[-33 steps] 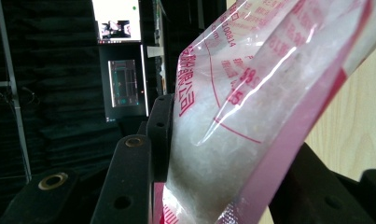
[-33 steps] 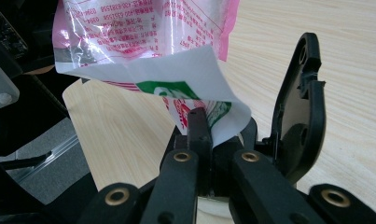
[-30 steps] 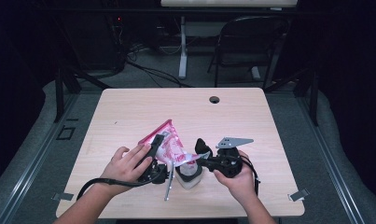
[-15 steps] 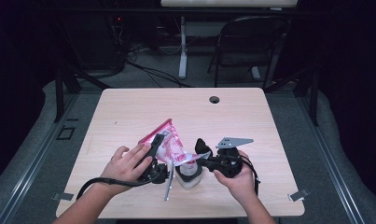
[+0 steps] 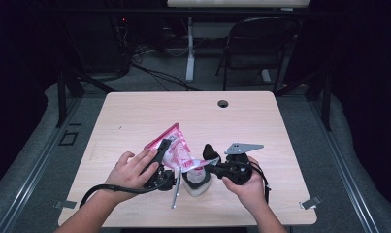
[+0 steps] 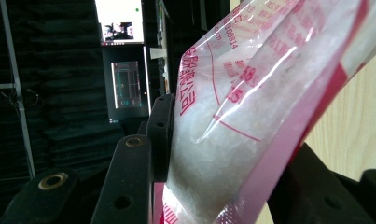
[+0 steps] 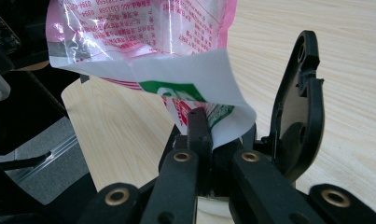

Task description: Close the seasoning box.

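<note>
pink bag [image 5: 176,150] | body between left jaws | corner in right jaws

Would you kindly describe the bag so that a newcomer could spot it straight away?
On the wooden table, near its front edge, two hands hold grippers. Between them rises the bag, tilted above a white cup. It alone is clear plastic with pink print and white grains inside.

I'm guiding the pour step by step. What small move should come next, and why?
Probably tip the bag a little further over the white container. The left gripper clamps its body, the right gripper pinches the lower corner above the container, and white granules still fill the bag.
</note>
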The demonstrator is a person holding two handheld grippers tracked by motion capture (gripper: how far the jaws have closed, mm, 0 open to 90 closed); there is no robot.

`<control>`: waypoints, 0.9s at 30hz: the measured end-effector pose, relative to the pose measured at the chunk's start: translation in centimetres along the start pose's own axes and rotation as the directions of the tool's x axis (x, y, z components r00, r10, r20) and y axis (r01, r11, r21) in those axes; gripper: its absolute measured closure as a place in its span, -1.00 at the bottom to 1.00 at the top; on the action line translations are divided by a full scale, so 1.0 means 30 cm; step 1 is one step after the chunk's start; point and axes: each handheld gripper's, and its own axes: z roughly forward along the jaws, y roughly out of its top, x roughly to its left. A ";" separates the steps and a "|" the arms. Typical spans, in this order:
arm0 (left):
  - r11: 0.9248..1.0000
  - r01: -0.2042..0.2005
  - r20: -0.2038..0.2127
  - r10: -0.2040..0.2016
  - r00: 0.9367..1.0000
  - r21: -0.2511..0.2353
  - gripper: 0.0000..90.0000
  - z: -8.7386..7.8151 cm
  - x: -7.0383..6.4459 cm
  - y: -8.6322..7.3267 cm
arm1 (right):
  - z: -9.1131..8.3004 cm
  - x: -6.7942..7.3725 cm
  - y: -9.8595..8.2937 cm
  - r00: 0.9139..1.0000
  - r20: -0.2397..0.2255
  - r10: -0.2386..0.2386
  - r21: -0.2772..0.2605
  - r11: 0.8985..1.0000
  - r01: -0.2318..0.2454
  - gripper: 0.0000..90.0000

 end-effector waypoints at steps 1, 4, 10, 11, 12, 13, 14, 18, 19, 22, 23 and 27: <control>1.000 0.000 0.000 0.000 1.000 -0.001 0.42 -0.001 0.001 0.000 | 0.000 0.000 0.000 1.000 0.000 0.000 0.000 1.000 0.000 1.00; 1.000 0.000 -0.003 0.000 1.000 -0.003 0.42 0.000 0.001 0.001 | 0.001 0.000 -0.001 1.000 0.000 0.003 -0.001 1.000 -0.003 1.00; 1.000 0.000 -0.001 0.000 1.000 -0.005 0.42 0.001 0.002 0.002 | 0.000 -0.001 -0.001 1.000 0.002 0.002 0.000 1.000 -0.002 1.00; 1.000 0.001 -0.003 -0.001 1.000 -0.005 0.42 0.002 0.002 0.002 | 0.001 -0.002 -0.001 1.000 0.002 0.002 0.001 1.000 -0.002 1.00; 1.000 -0.001 -0.001 0.001 1.000 -0.004 0.42 0.002 0.003 0.002 | 0.001 -0.002 -0.001 1.000 0.001 0.002 0.002 1.000 -0.002 1.00; 1.000 0.000 -0.001 0.000 1.000 -0.004 0.42 0.002 0.004 0.002 | 0.000 -0.002 -0.001 1.000 0.001 0.002 0.001 1.000 -0.002 1.00; 1.000 0.000 -0.001 0.000 1.000 -0.005 0.42 0.002 0.004 0.002 | 0.000 -0.002 -0.001 1.000 0.001 0.002 0.001 1.000 -0.002 1.00; 1.000 0.006 0.005 -0.006 1.000 -0.002 0.42 0.001 0.004 0.002 | 0.000 -0.003 -0.001 1.000 0.001 0.002 0.000 1.000 -0.002 1.00; 1.000 0.007 0.002 -0.007 1.000 -0.003 0.42 0.001 0.005 0.002 | 0.000 -0.003 -0.001 1.000 0.002 0.002 0.000 1.000 -0.002 1.00; 1.000 -0.001 -0.007 0.001 1.000 -0.007 0.42 0.000 0.007 0.003 | 0.000 -0.003 -0.001 1.000 0.001 0.003 -0.001 1.000 -0.003 1.00; 1.000 -0.001 -0.008 0.001 1.000 -0.007 0.42 0.000 0.007 0.003 | 0.000 -0.003 -0.001 1.000 0.002 0.004 -0.002 1.000 -0.004 1.00; 1.000 -0.004 -0.009 0.004 1.000 -0.008 0.42 0.000 0.008 0.004 | 0.001 -0.004 -0.002 1.000 0.003 0.004 0.000 1.000 -0.004 1.00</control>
